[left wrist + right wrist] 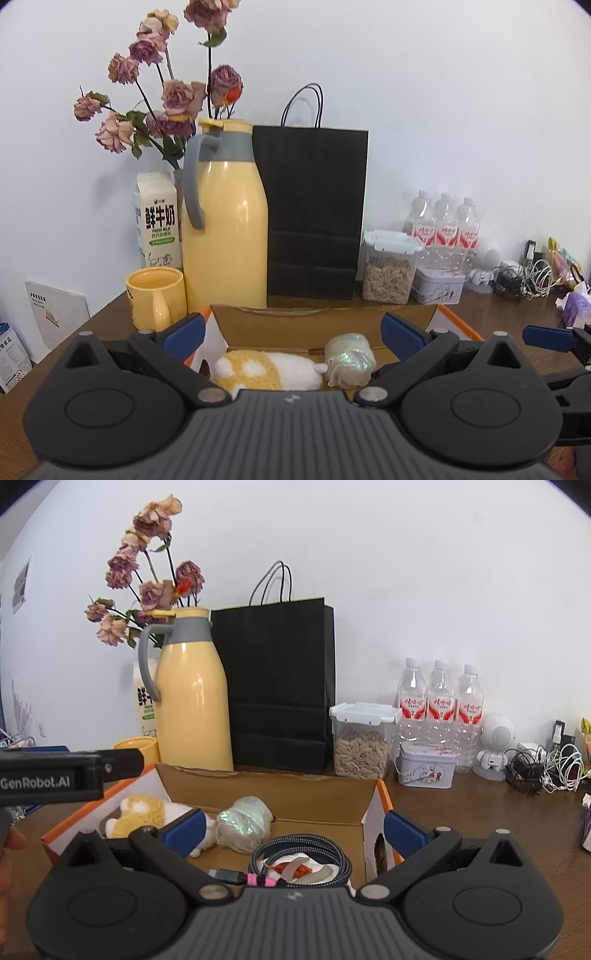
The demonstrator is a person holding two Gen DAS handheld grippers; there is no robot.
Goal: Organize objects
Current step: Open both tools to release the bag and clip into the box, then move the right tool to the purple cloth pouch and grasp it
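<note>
1. Left wrist view shows the left hand-held gripper (295, 334) with its jaws spread as wide as they go and nothing between the blue pads; it hangs just above the open cardboard box (325, 321) on the brown surface (517, 317).
2. From the right wrist view, the right hand-held gripper (295, 829) is likewise fully open and empty, over the same box.
3. Inside the box lie a yellow-and-white plush toy (147, 814), an iridescent wrapped bundle (243, 821), a coiled braided cable (299, 853) and a small white packet with a red piece (295, 867) inside the coil.
4. Risk, as I judge it: the two grippers sit close together over one box, so a careless reach could knock them into each other or snag an orange-edged flap (384, 801) and drag the box.
5. The yellow mug (155, 299) and tall yellow thermos (225, 229) stand just behind the box; a shove backward could tip them.
6. The cable's loops could catch a finger and pull the packet out.
</note>
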